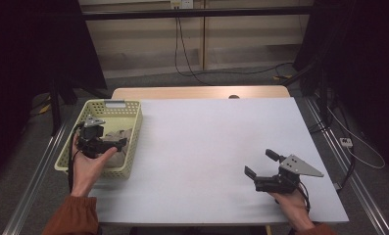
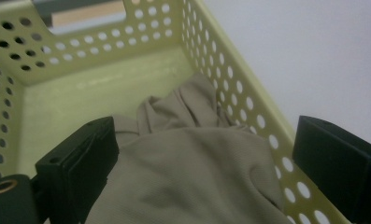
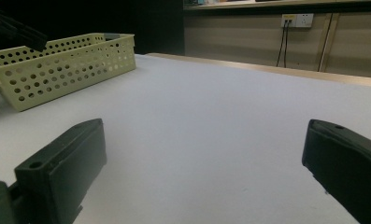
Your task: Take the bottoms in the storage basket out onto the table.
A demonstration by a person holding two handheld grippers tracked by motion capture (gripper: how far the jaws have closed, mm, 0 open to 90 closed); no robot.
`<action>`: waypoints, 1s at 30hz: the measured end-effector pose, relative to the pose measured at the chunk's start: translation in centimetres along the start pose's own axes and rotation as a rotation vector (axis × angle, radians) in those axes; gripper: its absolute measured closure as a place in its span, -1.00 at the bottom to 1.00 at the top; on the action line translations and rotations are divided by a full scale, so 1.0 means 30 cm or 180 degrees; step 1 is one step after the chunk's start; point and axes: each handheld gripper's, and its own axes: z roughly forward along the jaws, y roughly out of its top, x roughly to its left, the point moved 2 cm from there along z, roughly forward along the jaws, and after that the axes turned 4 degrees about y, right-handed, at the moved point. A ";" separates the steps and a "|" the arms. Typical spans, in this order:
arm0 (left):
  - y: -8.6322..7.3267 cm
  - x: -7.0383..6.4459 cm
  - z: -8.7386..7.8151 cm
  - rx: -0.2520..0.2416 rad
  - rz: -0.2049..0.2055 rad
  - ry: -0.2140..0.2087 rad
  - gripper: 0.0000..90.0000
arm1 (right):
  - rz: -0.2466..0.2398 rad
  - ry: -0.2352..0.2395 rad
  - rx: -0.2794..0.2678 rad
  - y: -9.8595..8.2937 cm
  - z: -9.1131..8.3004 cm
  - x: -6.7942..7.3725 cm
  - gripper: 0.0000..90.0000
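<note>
Lab: black curtains point(image 1: 30, 44), aluminium rails point(image 1: 33, 178), cables point(image 1: 192, 73).

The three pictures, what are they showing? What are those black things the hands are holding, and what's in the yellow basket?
A person sits at a white table and holds a black grabbing tool in each hand. Each tool has two jaws that open and shut like a pincer.

The high view looks down from above. The left tool hangs over the yellow basket, and the right tool rests low over the bare table.

The other two pictures come from small cameras riding on the tools, looking out between their jaws. The left one peers into the basket, where a crumpled beige cloth lies. The right one looks across the table toward the basket.

Both tools are open, and neither holds anything.
</note>
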 end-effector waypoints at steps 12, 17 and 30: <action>0.020 0.015 0.072 0.0580 0.0214 0.0069 -0.82 | -0.0039 0.0001 -0.0005 0.005 0.007 0.003 -1.00; 0.016 0.037 0.115 0.1026 0.0314 0.0124 -0.83 | -0.0036 0.0002 -0.0012 0.005 0.008 0.003 -1.00; 0.018 0.098 0.242 0.1575 0.0029 0.0295 -0.95 | -0.0044 0.0023 -0.0026 0.006 0.006 0.006 -1.00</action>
